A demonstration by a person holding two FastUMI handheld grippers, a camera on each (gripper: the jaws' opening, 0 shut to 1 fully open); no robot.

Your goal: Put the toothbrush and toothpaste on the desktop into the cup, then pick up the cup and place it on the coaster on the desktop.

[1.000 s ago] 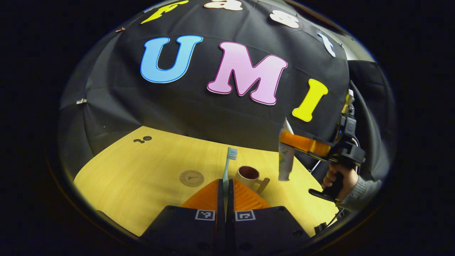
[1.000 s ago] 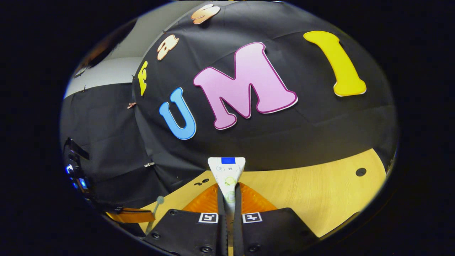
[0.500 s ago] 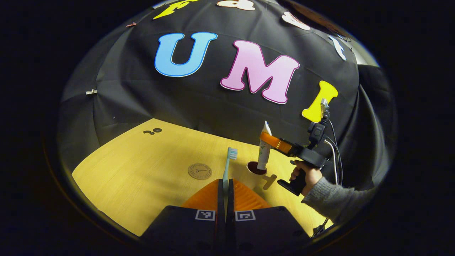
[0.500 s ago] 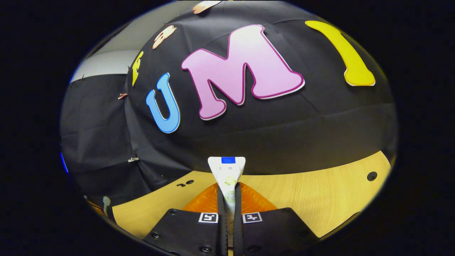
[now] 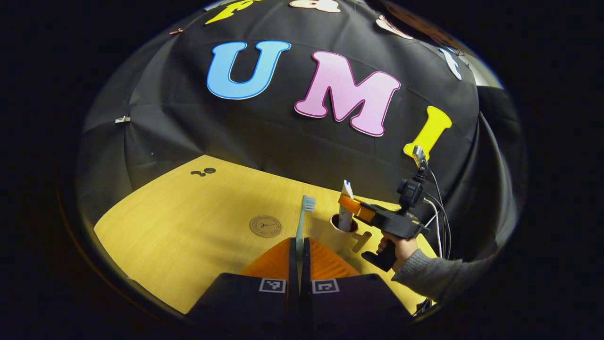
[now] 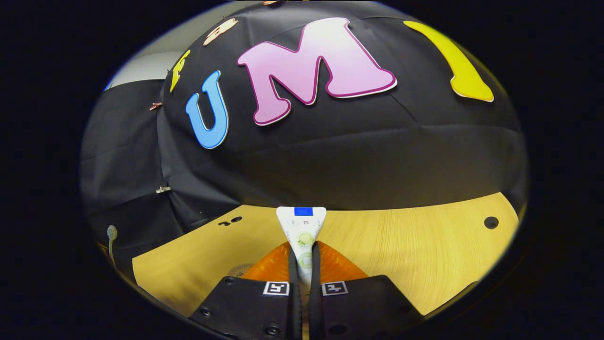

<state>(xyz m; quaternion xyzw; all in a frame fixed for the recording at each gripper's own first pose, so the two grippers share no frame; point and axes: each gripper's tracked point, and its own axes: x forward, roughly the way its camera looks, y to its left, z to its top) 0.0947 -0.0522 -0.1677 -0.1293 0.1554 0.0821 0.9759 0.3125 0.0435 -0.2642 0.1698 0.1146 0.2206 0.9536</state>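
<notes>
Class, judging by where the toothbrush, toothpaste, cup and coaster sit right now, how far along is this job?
Nothing is finished. The right gripper, jaws shut on the toothpaste, has its lower end inside the cup. The left gripper holds the toothbrush upright, outside the cup. The cup stands beside the coaster, not yet on it.

toothbrush [image 5: 300, 223]: pale teal, upright, bristles on top, pinched between left tongs [image 5: 299, 245] | toothpaste [image 5: 346, 208]: white tube, upright, lower end inside cup, clamped by right tongs [image 5: 350, 206] | cup [image 5: 340, 234]: beige, handled, standing on table [image 5: 188, 222] | coaster [image 5: 265, 226]: round, tan, flat, left of cup, apart
</notes>
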